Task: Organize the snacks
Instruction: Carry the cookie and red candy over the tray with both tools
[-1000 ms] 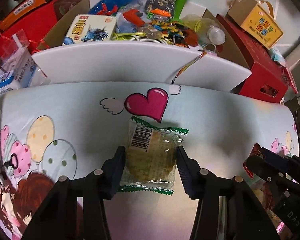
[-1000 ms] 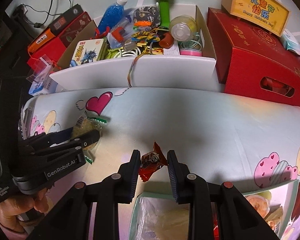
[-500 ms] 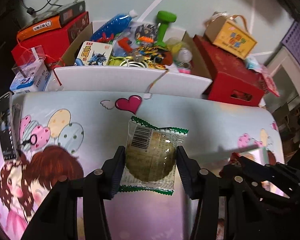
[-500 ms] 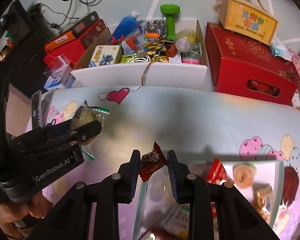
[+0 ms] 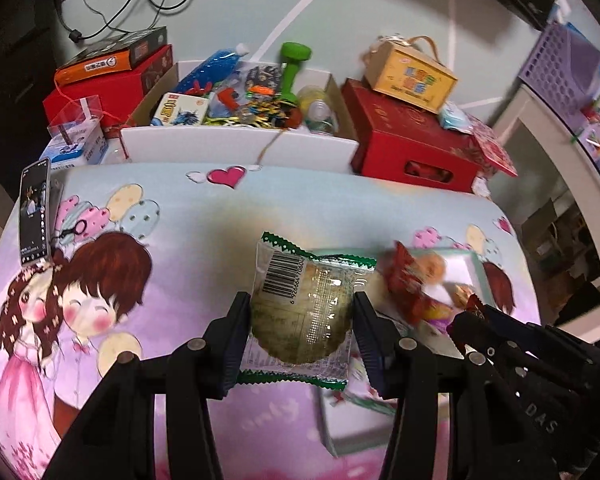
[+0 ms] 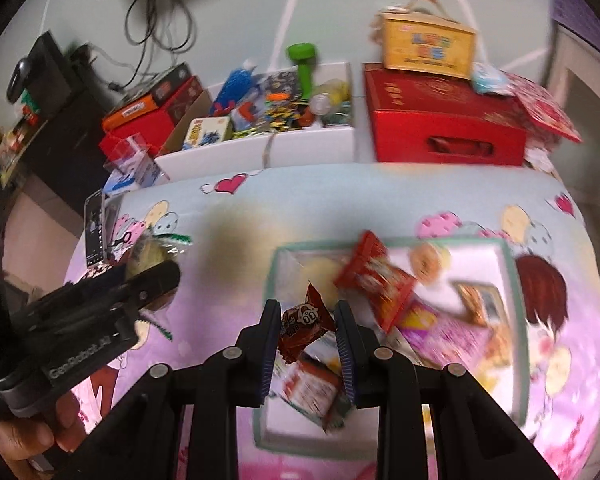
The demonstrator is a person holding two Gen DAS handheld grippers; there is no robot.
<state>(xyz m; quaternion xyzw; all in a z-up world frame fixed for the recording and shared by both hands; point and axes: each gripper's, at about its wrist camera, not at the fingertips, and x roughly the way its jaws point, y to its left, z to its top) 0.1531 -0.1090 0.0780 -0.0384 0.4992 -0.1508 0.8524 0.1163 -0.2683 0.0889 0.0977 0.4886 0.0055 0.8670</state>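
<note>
My left claw [image 5: 302, 332] holds a biscuit [image 5: 300, 312]; my right claw [image 6: 308, 346] holds a candy [image 6: 302, 326] over the tray [image 6: 512, 276] (snacks inside) on the desk [image 6: 260, 216]; boxes [image 6: 444, 120] behind.

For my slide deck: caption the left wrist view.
Left tool clamps a green-edged wrapped biscuit above the cartoon-print cloth.
</note>
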